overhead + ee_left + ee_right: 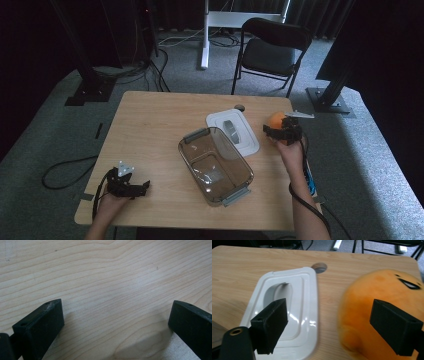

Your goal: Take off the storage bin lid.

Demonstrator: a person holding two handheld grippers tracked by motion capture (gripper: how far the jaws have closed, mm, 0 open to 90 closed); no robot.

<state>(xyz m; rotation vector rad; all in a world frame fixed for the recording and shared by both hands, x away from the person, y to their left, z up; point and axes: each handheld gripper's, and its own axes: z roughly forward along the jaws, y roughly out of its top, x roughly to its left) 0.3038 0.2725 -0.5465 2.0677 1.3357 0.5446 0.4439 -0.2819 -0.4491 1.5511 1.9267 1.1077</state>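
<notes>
A round orange toy (372, 302) with small dark marks sits on the table near its right edge, seen in the high view as the orange toy (275, 119). My right gripper (330, 312) is open right at it: the toy lies behind the right jaw and fills part of the gap, and the left jaw stands over a white lid (294, 302). In the high view the right gripper (276, 131) is just in front of the toy. My left gripper (117, 306) is open over bare wood, at the table's front left as the left gripper (142, 188).
A clear rectangular container (216, 165) with grey handles stands in the middle of the wooden table (150, 125); the white lid (245, 135) lies flat behind it. A small hole (319, 267) is in the tabletop beyond the lid. A black chair (270, 50) stands past the far edge.
</notes>
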